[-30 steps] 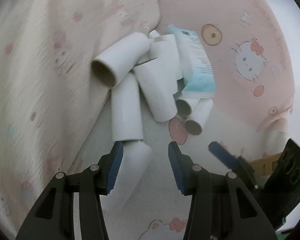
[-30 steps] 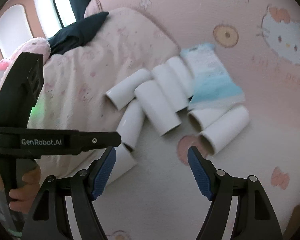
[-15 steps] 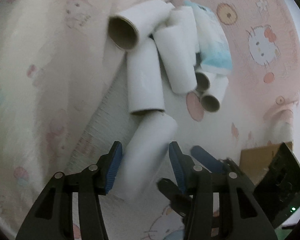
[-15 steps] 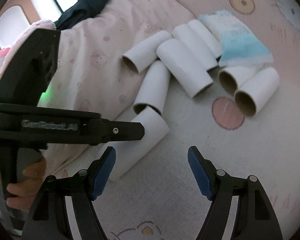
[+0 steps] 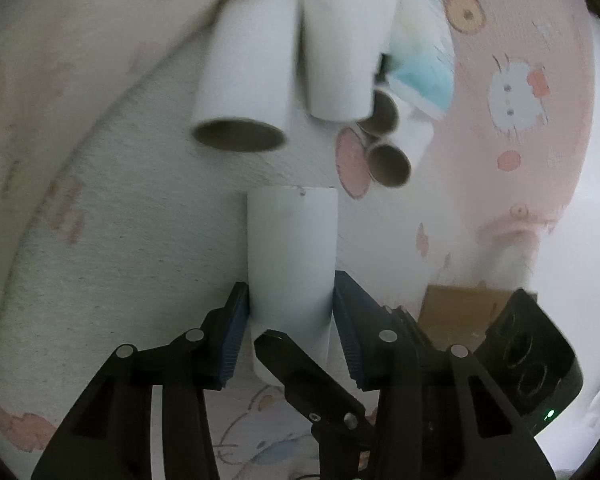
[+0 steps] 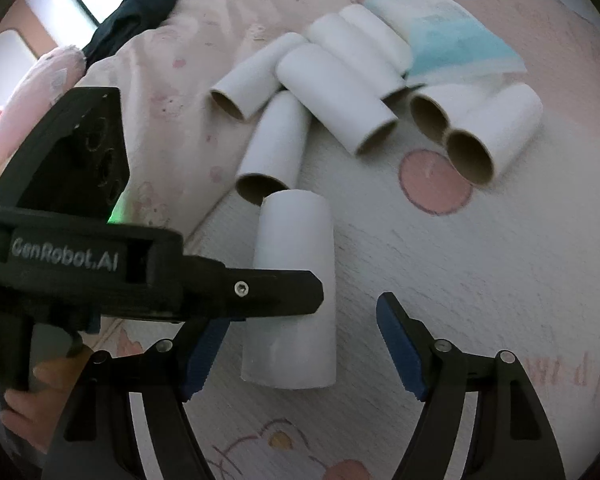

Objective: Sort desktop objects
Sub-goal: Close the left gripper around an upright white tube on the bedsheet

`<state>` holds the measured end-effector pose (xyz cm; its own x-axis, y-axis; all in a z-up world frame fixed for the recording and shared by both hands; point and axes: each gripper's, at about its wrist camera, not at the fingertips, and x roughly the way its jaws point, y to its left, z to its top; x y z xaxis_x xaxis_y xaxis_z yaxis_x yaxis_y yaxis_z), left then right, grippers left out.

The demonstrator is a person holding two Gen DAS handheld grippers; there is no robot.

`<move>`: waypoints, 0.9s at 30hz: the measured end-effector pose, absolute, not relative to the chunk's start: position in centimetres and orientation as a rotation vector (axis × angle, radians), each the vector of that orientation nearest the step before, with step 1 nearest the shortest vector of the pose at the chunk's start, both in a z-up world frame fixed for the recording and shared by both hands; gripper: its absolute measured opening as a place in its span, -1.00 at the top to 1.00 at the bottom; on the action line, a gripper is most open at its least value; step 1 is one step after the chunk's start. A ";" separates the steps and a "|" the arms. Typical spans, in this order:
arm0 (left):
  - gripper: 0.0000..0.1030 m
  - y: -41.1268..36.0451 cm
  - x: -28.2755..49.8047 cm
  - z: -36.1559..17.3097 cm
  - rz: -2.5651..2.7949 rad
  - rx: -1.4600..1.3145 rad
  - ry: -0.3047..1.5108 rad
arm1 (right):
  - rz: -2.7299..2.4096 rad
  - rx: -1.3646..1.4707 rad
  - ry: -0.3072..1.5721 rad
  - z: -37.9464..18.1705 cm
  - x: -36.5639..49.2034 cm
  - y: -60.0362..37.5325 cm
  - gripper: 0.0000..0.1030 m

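Observation:
A white cardboard tube [image 5: 292,248] lies apart from the pile, on a white printed cloth [image 5: 120,240]. My left gripper [image 5: 291,320] straddles its near half. Both blue pads touch its sides as the jaws are closing. In the right wrist view the same tube [image 6: 296,240] also lies between the pads of my right gripper [image 6: 300,320], which stands open and clear of it on both sides. A black finger of the left gripper [image 6: 260,292] crosses over the tube there. Several more tubes [image 6: 336,96] are heaped beyond it.
A blue and white packet [image 6: 452,48] lies behind the heap, partly over two tubes. A pink quilt [image 6: 172,80] rises on the left and a dark cloth [image 6: 140,12] lies far back. A cardboard box [image 5: 456,312] sits at the right. A person's hand [image 6: 24,400] holds the left gripper.
Both grippers have come down toward the lone tube, which now fills the lower middle of each view. The left jaws have gone around it and narrowed onto its sides.

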<state>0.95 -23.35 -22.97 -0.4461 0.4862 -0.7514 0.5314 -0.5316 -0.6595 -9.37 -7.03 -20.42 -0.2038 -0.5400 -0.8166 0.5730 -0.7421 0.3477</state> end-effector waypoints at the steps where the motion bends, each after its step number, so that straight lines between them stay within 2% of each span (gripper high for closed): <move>1: 0.10 -22.8 0.7 -22.8 -2.201 1.647 1.471 | -2.008 1.348 0.042 -20.5 -9.4 -6.8 -0.43; 4: 0.10 -21.9 0.2 -22.7 -2.247 1.675 1.423 | -2.020 1.384 0.032 -20.9 -9.7 -6.0 -0.37; 6: 0.10 -21.3 0.1 -22.9 -2.258 1.687 1.448 | -2.009 1.394 -0.008 -20.9 -10.0 -5.4 -0.24; 7: 0.10 -21.1 0.0 -23.1 -2.254 1.693 1.485 | -2.011 1.399 -0.009 -21.0 -10.1 -5.2 -0.10; 11: 0.10 -20.9 0.0 -23.5 -2.248 1.676 1.542 | -1.991 1.413 0.008 -21.0 -10.2 -4.8 0.15; 27: 0.08 -20.4 -1.1 -23.3 -2.327 1.585 1.459 | -1.975 1.460 0.013 -21.0 -10.4 -3.3 0.16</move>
